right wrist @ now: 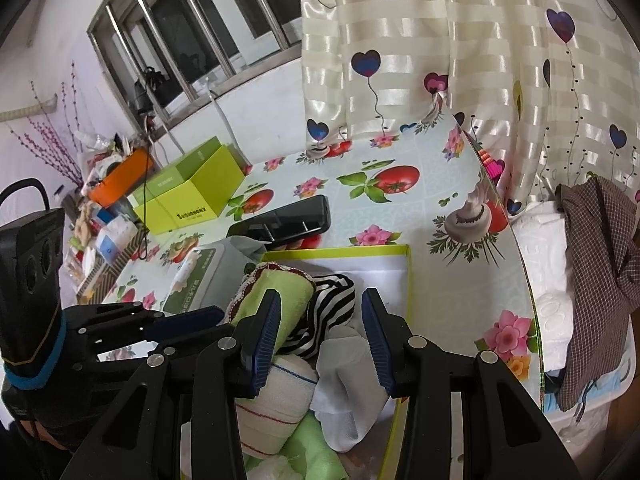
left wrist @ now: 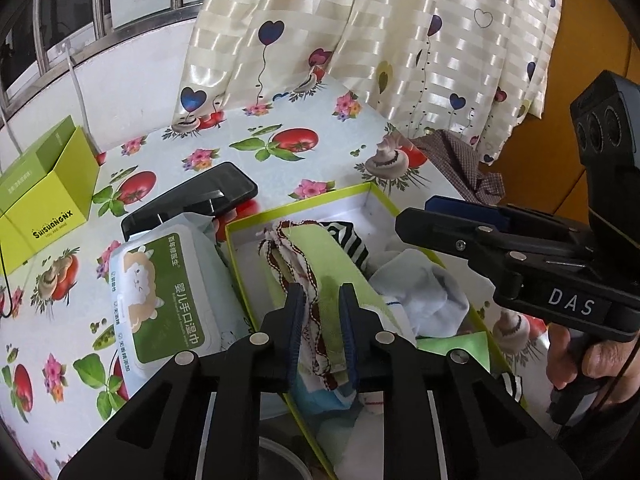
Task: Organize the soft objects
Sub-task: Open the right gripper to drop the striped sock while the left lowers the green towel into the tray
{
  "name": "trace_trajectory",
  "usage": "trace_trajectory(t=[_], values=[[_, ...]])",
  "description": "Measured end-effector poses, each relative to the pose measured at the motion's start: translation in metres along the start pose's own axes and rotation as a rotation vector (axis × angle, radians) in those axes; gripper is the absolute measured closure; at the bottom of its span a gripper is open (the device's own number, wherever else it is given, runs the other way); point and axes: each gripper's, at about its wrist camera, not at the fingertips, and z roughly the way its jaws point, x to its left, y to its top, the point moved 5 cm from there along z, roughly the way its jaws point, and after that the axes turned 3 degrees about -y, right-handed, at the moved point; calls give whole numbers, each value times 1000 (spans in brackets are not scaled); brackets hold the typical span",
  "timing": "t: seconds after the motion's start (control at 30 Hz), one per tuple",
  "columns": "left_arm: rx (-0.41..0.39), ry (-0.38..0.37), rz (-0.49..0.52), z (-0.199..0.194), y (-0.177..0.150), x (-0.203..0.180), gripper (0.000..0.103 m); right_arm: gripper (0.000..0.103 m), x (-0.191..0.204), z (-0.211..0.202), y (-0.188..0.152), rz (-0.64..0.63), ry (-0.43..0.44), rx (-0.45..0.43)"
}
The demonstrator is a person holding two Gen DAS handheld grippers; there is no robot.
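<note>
While the left gripper [left wrist: 322, 312] grasps the green cloth [left wrist: 320, 264] with its jaws clenched on the trimmed fold, the right gripper [right wrist: 320, 336] hovers with jaws released over the white sock [right wrist: 344, 364]. Both lie in the open box [left wrist: 304, 200] on the desk [left wrist: 320, 152], beside a striped sock [right wrist: 324, 312]. Left: wet wipes pack [left wrist: 164, 300]. Farther: phone [left wrist: 200, 196], green carton [left wrist: 44, 192], curtain [left wrist: 360, 40].

Two wrist fisheyes, close over one box

Each looks forward and steeply down along its own fingers at the box [left wrist: 308, 212] [right wrist: 408, 280] on the counter [left wrist: 320, 152] [right wrist: 440, 184]; both share it, the curtain [left wrist: 360, 40] [right wrist: 440, 40], and, seemingly, the window.
</note>
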Motion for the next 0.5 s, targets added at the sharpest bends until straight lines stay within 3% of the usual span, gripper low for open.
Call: trace_trajectory(t=[0.5], values=[[43,-5,33,4,-4,-4,84,62,2,1,-2,-2,-1,6]])
